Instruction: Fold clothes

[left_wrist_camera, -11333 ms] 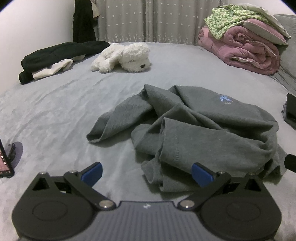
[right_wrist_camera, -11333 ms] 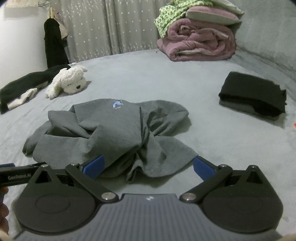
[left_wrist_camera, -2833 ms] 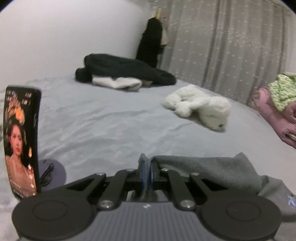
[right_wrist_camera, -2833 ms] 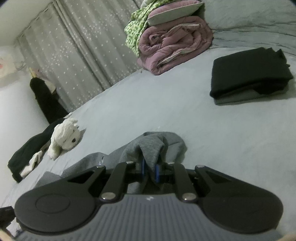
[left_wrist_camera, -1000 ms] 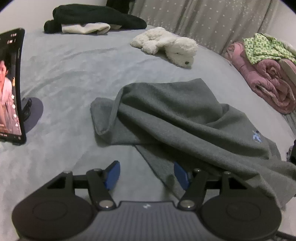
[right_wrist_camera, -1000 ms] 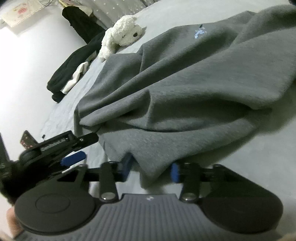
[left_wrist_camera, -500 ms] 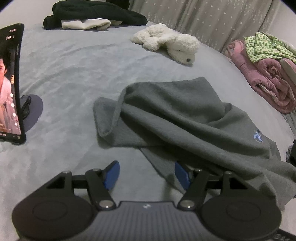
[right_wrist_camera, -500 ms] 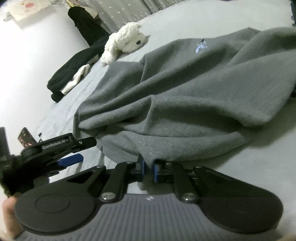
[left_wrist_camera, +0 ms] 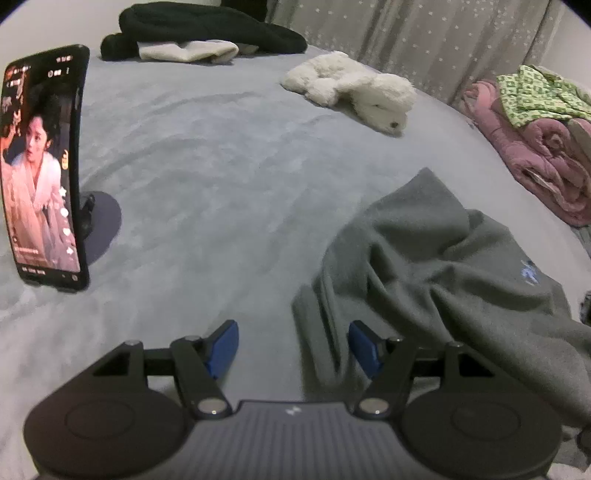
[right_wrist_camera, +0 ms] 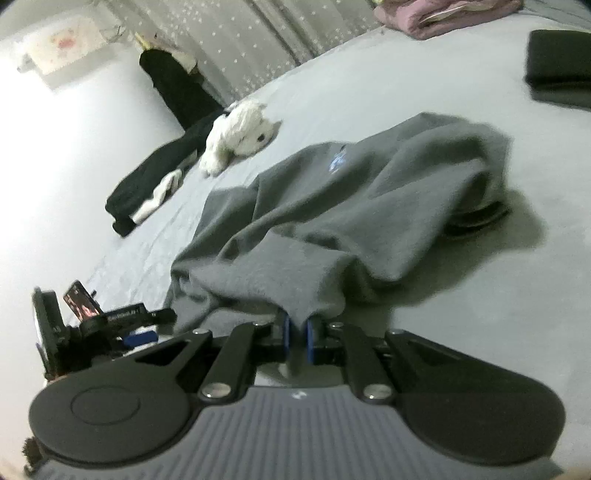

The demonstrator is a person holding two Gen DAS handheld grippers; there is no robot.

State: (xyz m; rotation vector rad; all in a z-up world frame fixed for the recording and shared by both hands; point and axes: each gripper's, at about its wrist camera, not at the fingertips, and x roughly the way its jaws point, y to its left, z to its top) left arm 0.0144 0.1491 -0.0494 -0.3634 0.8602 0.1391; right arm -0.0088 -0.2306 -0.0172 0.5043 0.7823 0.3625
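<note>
A grey sweatshirt (left_wrist_camera: 436, 266) with a small blue logo lies rumpled on the grey bed (left_wrist_camera: 221, 177). My left gripper (left_wrist_camera: 293, 345) is open, low over the bed, and the sweatshirt's near left edge lies between its blue fingertips. My right gripper (right_wrist_camera: 297, 332) is shut on the near edge of the grey sweatshirt (right_wrist_camera: 351, 206), pulling it taut toward me. The left gripper also shows at the lower left of the right wrist view (right_wrist_camera: 136, 325).
A phone on a stand (left_wrist_camera: 44, 166) plays video at the left. A white plush dog (left_wrist_camera: 351, 88) and a pile of dark clothes (left_wrist_camera: 207, 29) lie far back. Pink quilts (left_wrist_camera: 546, 147) are at the right. A folded black garment (right_wrist_camera: 557, 62) sits far right.
The right gripper, shut on the sweatshirt edge, has dragged the garment rightward and bunched it. The left gripper stays open and has swung left, with the sweatshirt's edge now between its tips.
</note>
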